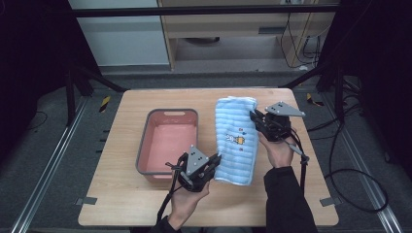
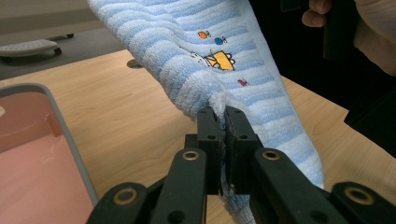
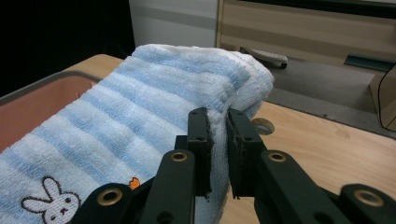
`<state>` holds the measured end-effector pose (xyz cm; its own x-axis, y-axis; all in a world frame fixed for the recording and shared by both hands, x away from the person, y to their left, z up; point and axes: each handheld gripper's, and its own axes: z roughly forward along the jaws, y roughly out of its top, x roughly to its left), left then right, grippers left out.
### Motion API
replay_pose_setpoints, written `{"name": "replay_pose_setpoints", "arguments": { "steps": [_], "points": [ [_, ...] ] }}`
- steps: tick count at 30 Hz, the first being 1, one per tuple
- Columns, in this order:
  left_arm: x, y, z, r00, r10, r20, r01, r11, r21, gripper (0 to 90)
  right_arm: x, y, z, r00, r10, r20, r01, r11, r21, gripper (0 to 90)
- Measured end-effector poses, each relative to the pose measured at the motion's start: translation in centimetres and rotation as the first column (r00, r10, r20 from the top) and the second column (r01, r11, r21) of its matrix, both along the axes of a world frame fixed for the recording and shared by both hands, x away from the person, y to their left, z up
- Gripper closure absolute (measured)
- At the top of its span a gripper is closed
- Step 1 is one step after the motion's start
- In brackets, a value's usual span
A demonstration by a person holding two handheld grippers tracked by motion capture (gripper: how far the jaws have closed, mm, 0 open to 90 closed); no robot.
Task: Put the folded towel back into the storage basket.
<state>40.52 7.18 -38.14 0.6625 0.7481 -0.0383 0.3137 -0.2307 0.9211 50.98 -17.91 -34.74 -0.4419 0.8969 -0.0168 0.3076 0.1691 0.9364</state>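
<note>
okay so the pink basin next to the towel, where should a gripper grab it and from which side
Grip the basin by its grey rim, probably at the far short wall, where a handle slot is cut. Come from above, with one jaw inside and one outside the thin upright wall. The right long side lies close to the towel, and both grippers, left gripper and right gripper, are shut on that towel.

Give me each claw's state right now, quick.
Left claw: closed on the near edge of the blue striped towel.
Right claw: closed on the towel's edge farther along.
</note>
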Motion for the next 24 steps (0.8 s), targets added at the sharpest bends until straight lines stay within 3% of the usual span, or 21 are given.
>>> {"name": "replay_pose_setpoints", "arguments": {
  "steps": [15,24],
  "points": [
    [-0.1,3.6,2.2,0.9972,0.059,0.045,-0.058,0.998,-0.025,86.0,0.6,4.0,3.2,0.9981,0.041,0.047,-0.04,0.999,-0.007,81.0],
    [0.2,5.9,2.6,0.994,0.097,0.051,-0.095,0.9949,-0.035,86.0,1.4,6.0,3.8,0.9967,0.063,0.051,-0.062,0.998,-0.005,81.0]
  ]
}}
